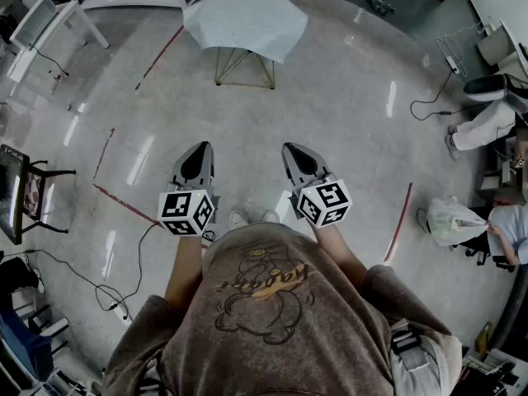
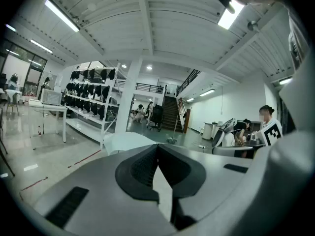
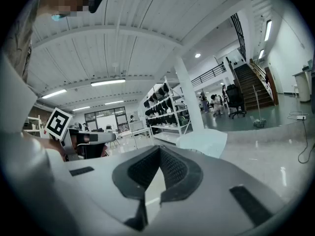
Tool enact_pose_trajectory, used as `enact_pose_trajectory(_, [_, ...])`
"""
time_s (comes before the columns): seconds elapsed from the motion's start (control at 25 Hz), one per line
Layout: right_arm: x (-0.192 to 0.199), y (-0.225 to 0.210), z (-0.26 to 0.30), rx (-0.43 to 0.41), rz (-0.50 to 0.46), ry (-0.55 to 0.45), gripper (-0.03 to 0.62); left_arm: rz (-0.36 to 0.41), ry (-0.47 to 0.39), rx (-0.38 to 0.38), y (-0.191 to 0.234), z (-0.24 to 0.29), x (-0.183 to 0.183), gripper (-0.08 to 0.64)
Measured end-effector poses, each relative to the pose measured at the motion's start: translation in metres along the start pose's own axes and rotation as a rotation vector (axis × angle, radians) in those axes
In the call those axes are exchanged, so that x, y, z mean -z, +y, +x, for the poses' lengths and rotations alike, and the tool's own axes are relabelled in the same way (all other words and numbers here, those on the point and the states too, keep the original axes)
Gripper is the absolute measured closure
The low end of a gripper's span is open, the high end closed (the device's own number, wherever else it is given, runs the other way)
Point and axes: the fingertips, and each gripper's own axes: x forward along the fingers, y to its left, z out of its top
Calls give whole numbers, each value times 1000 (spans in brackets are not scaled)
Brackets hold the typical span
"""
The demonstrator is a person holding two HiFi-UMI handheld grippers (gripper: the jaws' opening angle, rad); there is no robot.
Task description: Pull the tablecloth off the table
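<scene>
Head view: tablecloth (image 1: 246, 19) lies crosswise over its table (image 1: 221, 66); left gripper (image 1: 200, 148) and right gripper (image 1: 293, 150) fingers pressed together.

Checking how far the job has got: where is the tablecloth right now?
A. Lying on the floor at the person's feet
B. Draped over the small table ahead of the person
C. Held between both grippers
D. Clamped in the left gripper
B: the tablecloth hangs over the table, well across the floor from the left gripper and the right gripper, whose jaws are both shut on nothing.
</scene>
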Motion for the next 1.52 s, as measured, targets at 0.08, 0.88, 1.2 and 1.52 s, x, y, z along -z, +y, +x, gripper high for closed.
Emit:
enact_pose_trajectory(0.08, [0,3,6,3,1,0,588,2,3,7,5,2,-1,541])
enact_pose_trajectory(0.88, [16,7,34,99,66,-8,586,9,17,90,43,24,1,541])
enact_pose_trajectory(1.2, [13,-4,59,110,88,-3,586,-5,25,107,56,50,-3,541])
enact_pose_trajectory(1.52, [-2,-31,119,66,96,-6,586,-15,22,101,79,107,-18,541])
